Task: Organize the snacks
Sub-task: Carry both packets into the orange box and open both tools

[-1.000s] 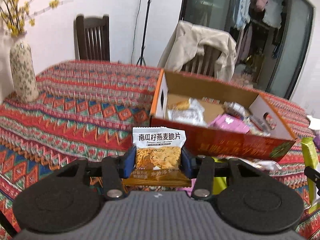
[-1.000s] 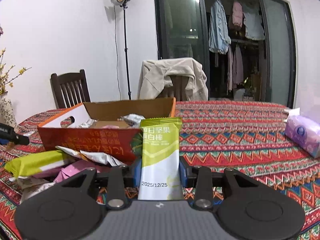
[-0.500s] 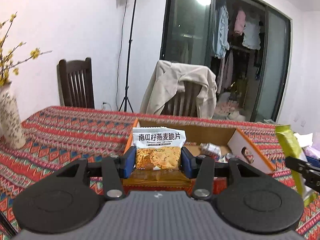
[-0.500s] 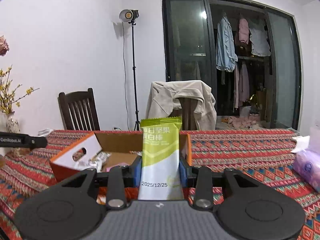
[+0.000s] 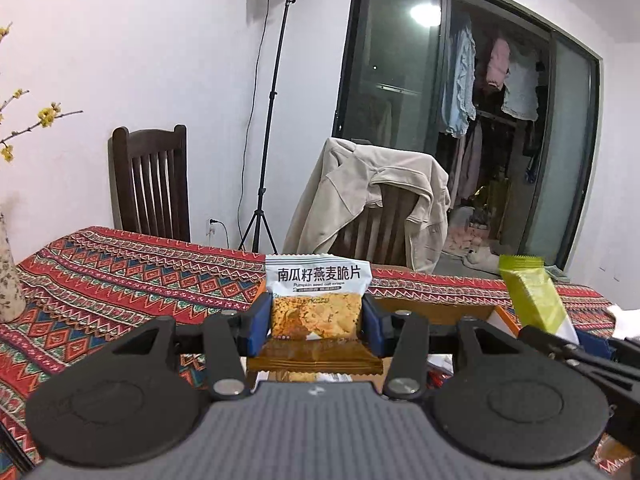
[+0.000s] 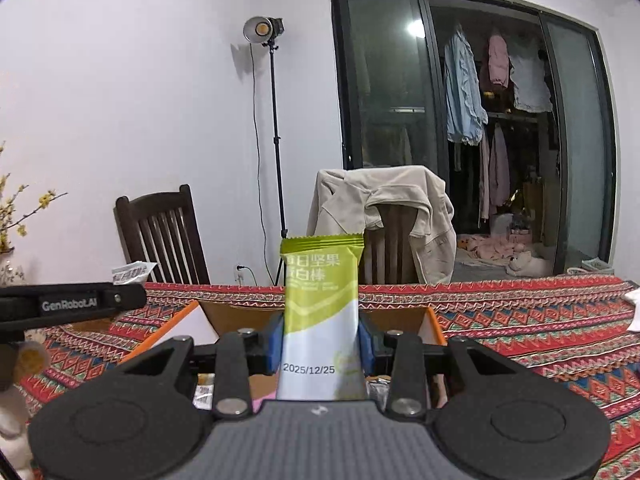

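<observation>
A pumpkin-seed oat crisp packet (image 5: 318,304) is clamped upright in the left gripper (image 5: 316,322). A green-and-white nut bar (image 6: 320,320) is clamped upright in the right gripper (image 6: 320,342). Both are held over the open cardboard box (image 6: 430,322) on the patterned tablecloth (image 5: 120,272). A jacket-draped chair (image 6: 384,216) is seen behind.

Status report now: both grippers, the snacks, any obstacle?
Left gripper shut on oat crisp packet. Right gripper shut on green nut bar. Both above open cardboard box. Nothing seen blocking.
</observation>
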Motion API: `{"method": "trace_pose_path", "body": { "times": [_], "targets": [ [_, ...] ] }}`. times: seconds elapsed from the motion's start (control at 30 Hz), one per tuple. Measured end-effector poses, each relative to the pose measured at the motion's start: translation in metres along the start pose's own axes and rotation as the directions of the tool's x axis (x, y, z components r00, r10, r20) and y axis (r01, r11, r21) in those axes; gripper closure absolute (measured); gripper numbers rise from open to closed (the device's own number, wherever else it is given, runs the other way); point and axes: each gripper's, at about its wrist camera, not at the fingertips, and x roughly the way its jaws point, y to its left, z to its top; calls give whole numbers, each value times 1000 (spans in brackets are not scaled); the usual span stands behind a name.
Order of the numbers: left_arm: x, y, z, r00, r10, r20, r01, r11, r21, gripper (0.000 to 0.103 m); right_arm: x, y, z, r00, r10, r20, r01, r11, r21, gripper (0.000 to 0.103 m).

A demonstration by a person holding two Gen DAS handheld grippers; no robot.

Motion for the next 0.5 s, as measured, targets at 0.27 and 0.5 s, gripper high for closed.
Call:
{"method": "trace_pose_path", "body": {
  "times": [0.27, 0.5],
  "targets": [
    [33, 5, -19, 1000, 8, -14, -8, 1000, 2, 55, 43, -7, -17, 1000, -12, -26, 13, 999, 45, 67],
    [48, 10, -30, 999, 15, -52, -13, 999, 29, 55, 64, -13, -28, 998, -5, -70, 9, 998, 56, 67]
  ]
}}
